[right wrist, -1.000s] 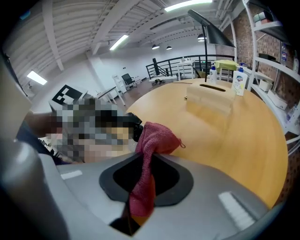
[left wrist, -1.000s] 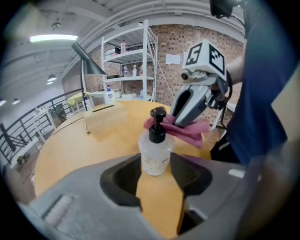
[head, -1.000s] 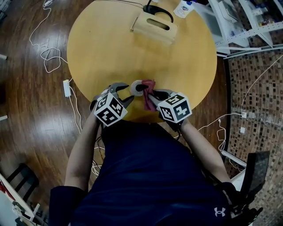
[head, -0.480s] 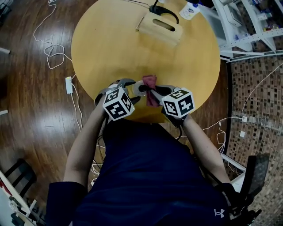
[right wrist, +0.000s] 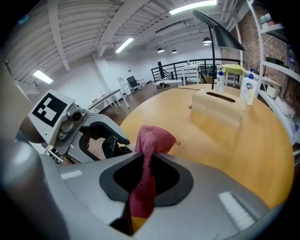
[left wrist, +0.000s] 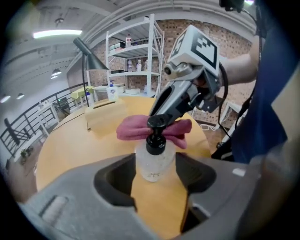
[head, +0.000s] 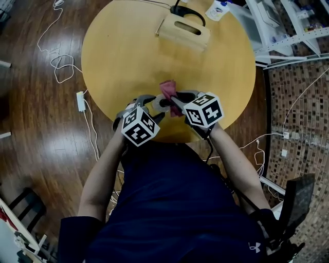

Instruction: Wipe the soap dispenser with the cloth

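A small clear soap dispenser [head: 161, 103] with a black pump stands near the front edge of the round wooden table [head: 128, 56]. In the left gripper view the soap dispenser [left wrist: 154, 159] sits between the tips of my left gripper [left wrist: 154, 176], whose jaws stand apart on either side of it without squeezing. My right gripper [right wrist: 145, 173] is shut on a red cloth [right wrist: 150, 140]. From the head view, the right gripper [head: 175, 102] holds the cloth [head: 168, 88] just behind and right of the pump. The left gripper [head: 150, 107] is at the bottle's left.
A wooden tissue box [head: 183, 31] lies at the table's far side, with a black lamp base [head: 185, 11] and a white bottle [head: 216, 9] behind it. Cables and a power strip [head: 80, 101] lie on the floor at left. White shelving [head: 288, 31] stands at right.
The left jaws have widened around the dispenser. The right gripper has carried the cloth a little farther onto the table, from beside the bottle to behind its pump.
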Tool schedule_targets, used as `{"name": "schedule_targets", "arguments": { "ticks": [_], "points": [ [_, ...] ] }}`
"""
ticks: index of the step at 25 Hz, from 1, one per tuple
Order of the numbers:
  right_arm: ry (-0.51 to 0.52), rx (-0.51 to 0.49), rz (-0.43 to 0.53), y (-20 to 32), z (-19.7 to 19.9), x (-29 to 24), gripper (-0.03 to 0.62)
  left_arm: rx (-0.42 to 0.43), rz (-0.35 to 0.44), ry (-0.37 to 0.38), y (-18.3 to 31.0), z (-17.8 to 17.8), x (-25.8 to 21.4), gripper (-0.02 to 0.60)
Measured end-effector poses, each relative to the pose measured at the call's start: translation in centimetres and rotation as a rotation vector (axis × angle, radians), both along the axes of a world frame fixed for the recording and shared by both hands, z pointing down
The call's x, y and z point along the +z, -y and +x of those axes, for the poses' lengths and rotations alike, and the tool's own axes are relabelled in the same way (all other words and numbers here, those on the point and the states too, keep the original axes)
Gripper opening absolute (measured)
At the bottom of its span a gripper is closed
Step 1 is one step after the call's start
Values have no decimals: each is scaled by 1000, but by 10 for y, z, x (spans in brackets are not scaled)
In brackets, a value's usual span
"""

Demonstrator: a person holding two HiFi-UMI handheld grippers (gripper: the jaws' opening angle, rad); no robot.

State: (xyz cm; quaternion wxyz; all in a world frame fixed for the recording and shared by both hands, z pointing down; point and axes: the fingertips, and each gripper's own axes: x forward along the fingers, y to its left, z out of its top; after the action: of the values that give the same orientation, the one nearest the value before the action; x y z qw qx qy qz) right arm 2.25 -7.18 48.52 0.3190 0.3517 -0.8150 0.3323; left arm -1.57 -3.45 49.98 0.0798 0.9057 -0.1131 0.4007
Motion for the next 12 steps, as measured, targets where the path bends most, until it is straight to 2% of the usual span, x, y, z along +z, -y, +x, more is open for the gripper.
{"name": "schedule_targets", "arguments": {
  "ticks": [2,4,6,8,10,12],
  "points": [
    [11,0,-15,-10,0,0,58,79,-7,3,-1,-3,0,267],
    [20,-6,-37,-23,-3,1,58,103,-30,28,2,-13,0,268],
    [18,-23,-50,-35,-7,3,58,65,-42,56,4,-24,0,281],
    [7,-28,-37,-35,-8,1,58,21,-37,58,0,-25,1,262],
    [-3,-17,-5,-21,-8,-2,60,-12,-17,49,-4,-20,4,279],
    [-6,-13,16,-5,-11,-4,60,-31,17,54,-3,-16,6,265]
  ]
}}
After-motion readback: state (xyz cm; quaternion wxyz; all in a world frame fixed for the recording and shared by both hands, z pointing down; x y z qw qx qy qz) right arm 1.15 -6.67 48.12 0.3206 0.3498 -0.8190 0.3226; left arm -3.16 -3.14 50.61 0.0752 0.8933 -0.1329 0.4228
